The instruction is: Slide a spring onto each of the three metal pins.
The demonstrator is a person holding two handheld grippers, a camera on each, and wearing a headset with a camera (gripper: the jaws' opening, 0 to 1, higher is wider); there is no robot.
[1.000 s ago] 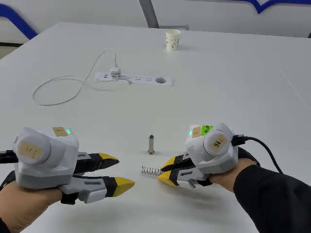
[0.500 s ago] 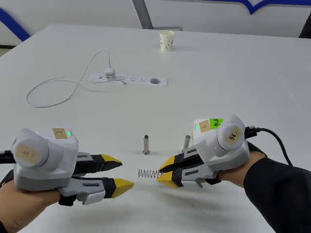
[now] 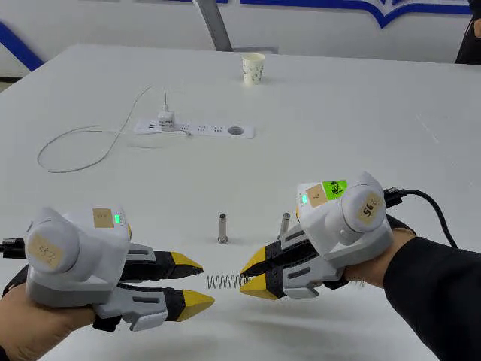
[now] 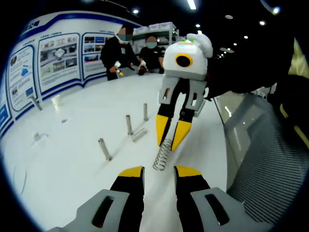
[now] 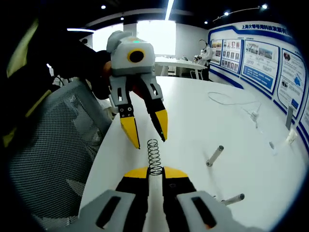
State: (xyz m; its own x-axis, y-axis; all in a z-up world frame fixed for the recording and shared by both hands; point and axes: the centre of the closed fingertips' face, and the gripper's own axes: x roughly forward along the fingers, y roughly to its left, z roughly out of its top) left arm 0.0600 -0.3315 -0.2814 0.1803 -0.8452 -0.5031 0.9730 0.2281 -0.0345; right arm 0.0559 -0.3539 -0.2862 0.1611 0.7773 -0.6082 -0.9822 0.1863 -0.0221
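Right tool (image 3: 252, 274) clamps spring (image 3: 225, 281); left tool (image 3: 203, 283) apart. Left gripper view: third pin (image 4: 145, 111), maybe second spring (image 4: 139, 134).

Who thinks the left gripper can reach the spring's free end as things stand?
Likely yes: the left gripper, jaws open, faces the spring across bare table; the right gripper holds its far end.

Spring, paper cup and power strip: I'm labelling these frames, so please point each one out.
spring (image 3: 225, 281), head view, on its middle coils.
paper cup (image 3: 253, 69), head view, on its side wall.
power strip (image 3: 203, 129), head view, on its top face.
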